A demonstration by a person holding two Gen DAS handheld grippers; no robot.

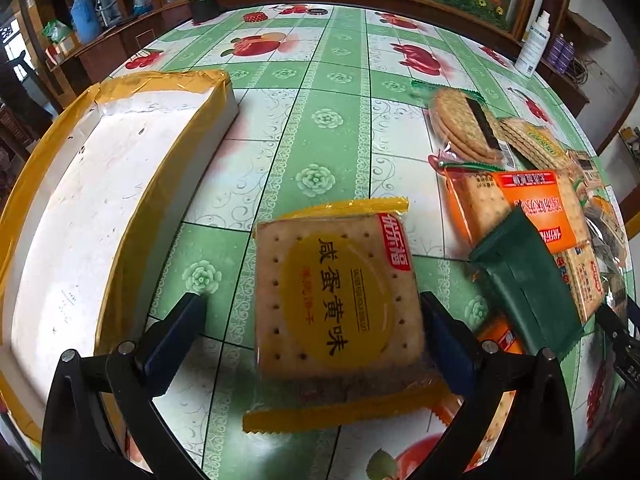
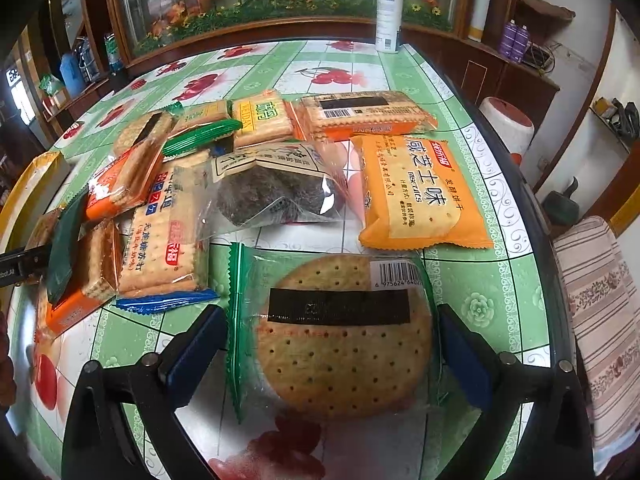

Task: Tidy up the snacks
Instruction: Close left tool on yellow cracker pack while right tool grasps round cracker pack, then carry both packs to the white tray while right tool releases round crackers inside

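Broadly, a table (image 1: 332, 128) under a green checked cloth printed with fruit is seen in both wrist views; at its left edge a white box (image 1: 100, 184) rimmed with yellow tape is stood, its inside bare where it is shown; a heap of wrapped snacks (image 2: 256, 160) is spread across the table's middle, among them an orange cheese biscuit packet (image 2: 420, 196), a blue-edged cracker packet (image 2: 168, 236) and a dark green packet (image 1: 528, 284); a white spray bottle (image 2: 389, 12) is stood at the far edge. The left gripper (image 1: 312, 328) is held wide apart around a yellow cracker packet (image 1: 340, 296), whose right side is touched by one pad while the other pad is kept clear; a firm hold cannot be told. The right gripper (image 2: 332, 354) is spread open around a round cracker packet (image 2: 344, 344) lying flat on the cloth, neither pad being pressed on the wrapper.
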